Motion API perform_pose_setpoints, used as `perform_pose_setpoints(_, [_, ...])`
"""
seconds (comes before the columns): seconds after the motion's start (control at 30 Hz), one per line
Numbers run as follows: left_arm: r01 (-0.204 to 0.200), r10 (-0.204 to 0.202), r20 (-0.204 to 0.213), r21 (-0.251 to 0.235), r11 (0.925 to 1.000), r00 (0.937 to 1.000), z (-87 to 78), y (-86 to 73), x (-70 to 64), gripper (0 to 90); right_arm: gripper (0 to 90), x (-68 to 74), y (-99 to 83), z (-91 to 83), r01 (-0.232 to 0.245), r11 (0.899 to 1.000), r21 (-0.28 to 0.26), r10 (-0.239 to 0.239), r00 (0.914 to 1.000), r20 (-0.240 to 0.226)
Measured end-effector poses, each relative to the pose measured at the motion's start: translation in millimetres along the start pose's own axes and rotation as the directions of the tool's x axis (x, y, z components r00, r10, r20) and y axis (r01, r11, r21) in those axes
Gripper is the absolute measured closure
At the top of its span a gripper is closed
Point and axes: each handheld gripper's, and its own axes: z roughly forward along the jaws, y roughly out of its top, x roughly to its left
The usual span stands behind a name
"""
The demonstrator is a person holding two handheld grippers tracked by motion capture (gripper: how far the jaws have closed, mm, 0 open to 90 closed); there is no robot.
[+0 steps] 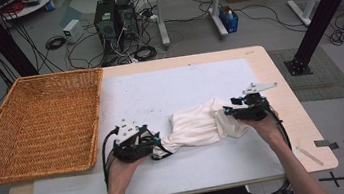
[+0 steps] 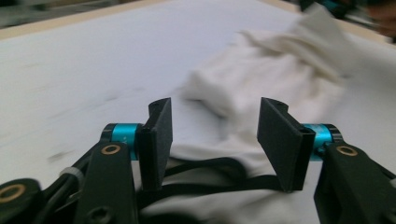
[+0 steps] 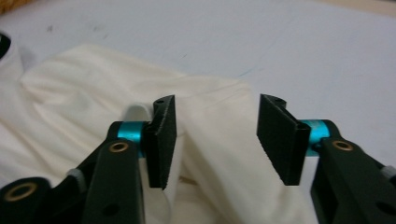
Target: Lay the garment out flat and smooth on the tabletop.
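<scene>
A crumpled white garment (image 1: 198, 123) with black trim lies on the white sheet in the middle of the table. My left gripper (image 1: 155, 144) sits at the garment's left end, jaws open over the black-edged hem (image 2: 210, 168), with nothing pinched. At the garment's right end my right gripper (image 1: 225, 111) stands open as well, and a fold of the white cloth (image 3: 219, 135) lies between and under its jaws. The garment (image 2: 275, 70) runs away from the left gripper toward the other hand.
A large woven wicker basket (image 1: 37, 125) rests on the table's left side, overhanging the edge. The white sheet (image 1: 173, 86) covers most of the wooden tabletop (image 1: 279, 83). Beyond the table stand computer towers (image 1: 114, 16), cables and a desk's legs.
</scene>
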Motion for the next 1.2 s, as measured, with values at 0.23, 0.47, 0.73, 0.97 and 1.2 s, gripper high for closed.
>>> perform_pose_setpoints(0.23, [0.098, -0.07, -0.138, 0.208, 0.9733, 0.988, 25.6, -13.6, 29.7, 54.2, 76.1, 7.7, -18.3, 14.4, 0.032, 0.992, 0.119, -0.025, 0.9975, -0.067])
perform_pose_setpoints(0.47, [0.054, -0.037, -0.132, 0.125, 0.9907, 0.9906, 43.7, 11.4, 45.5, 85.4, 89.5, -0.7, -42.7, -22.4, 0.018, 0.995, 0.1, -0.022, 0.9989, 0.041])
perform_pose_setpoints(0.73, [0.042, -0.046, -0.212, -0.021, 0.9989, 0.9762, 66.1, 85.5, 84.2, 85.3, 68.5, -9.0, -61.6, -66.4, -0.043, 0.998, 0.048, 0.039, 0.9962, 0.078])
perform_pose_setpoints(0.97, [0.087, -0.076, -0.227, 0.039, 0.9954, 0.9709, 74.2, 80.3, 90.7, 74.0, 47.9, 7.8, -27.6, -42.2, 0.019, 1.0, -0.009, -0.02, 0.9991, -0.037])
perform_pose_setpoints(1.2, [0.112, -0.102, -0.181, 0.047, 0.9926, 0.9781, 53.5, 53.3, 75.4, 52.1, 74.2, 26.8, -9.8, 13.4, 0.163, 0.983, 0.087, -0.155, 0.9835, -0.094])
